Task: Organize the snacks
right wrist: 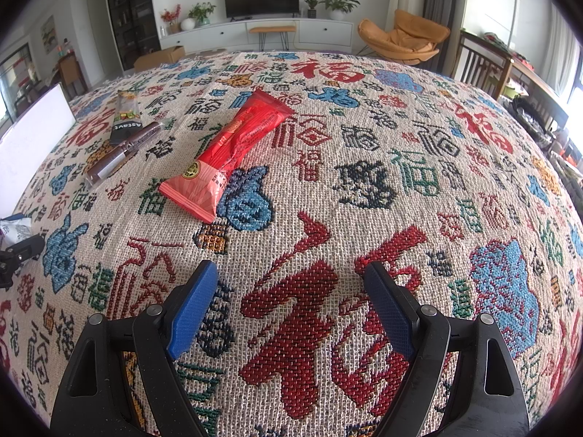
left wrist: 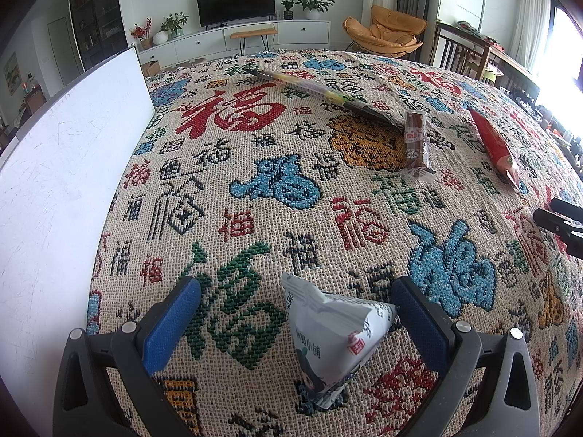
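- Big woven cloth [left wrist: 255, 189] w/ red, blue & green Chinese letters covers the whole top.
- White tray [left wrist: 69, 167] sits on the left edge.
- Left gripper [left wrist: 295, 309]: jaws spread wide, a white snack bag [left wrist: 328, 335] between them; bag's corner is right by the right-side pad, can't tell if touching.
- Right gripper [right wrist: 291, 302]: jaws spread wide, only cloth between.
- Long dark snack pack [left wrist: 320, 93] lies far back.
- Red snack pack [right wrist: 233, 153] lies ahead of right gripper.
- Small brown snack bar [left wrist: 415, 142] touches the dark pack's end.
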`<state>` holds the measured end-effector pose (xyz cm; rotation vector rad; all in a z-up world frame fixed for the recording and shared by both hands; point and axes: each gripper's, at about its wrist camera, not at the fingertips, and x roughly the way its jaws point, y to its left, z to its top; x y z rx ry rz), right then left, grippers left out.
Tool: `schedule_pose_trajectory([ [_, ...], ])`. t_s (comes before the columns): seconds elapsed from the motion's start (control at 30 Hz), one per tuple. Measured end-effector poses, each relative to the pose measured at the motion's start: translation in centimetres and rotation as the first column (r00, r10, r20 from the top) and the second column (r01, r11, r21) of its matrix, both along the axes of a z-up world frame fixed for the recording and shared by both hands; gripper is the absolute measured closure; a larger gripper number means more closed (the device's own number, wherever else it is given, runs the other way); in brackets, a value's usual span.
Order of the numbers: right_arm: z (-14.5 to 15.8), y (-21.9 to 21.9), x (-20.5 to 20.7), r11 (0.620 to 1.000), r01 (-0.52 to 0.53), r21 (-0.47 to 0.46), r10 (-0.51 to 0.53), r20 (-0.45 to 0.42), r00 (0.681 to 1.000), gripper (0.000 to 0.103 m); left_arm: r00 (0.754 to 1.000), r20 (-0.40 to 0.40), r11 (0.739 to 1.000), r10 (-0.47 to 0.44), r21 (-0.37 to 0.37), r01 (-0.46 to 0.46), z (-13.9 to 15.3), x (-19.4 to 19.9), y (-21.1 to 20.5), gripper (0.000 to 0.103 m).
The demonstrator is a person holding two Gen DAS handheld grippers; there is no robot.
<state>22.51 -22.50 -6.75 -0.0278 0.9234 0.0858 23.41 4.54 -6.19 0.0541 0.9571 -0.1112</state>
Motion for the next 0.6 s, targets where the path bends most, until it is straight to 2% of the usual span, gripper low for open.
schedule_pose_trajectory([
  [0.6,0.00,-0.01,0.00,1.000,0.000,0.000,0.000,0.000,1.000,0.018,1.000,0.000,1.000,0.000,0.000,0.000,0.03,-0.02,0.05,0.000],
])
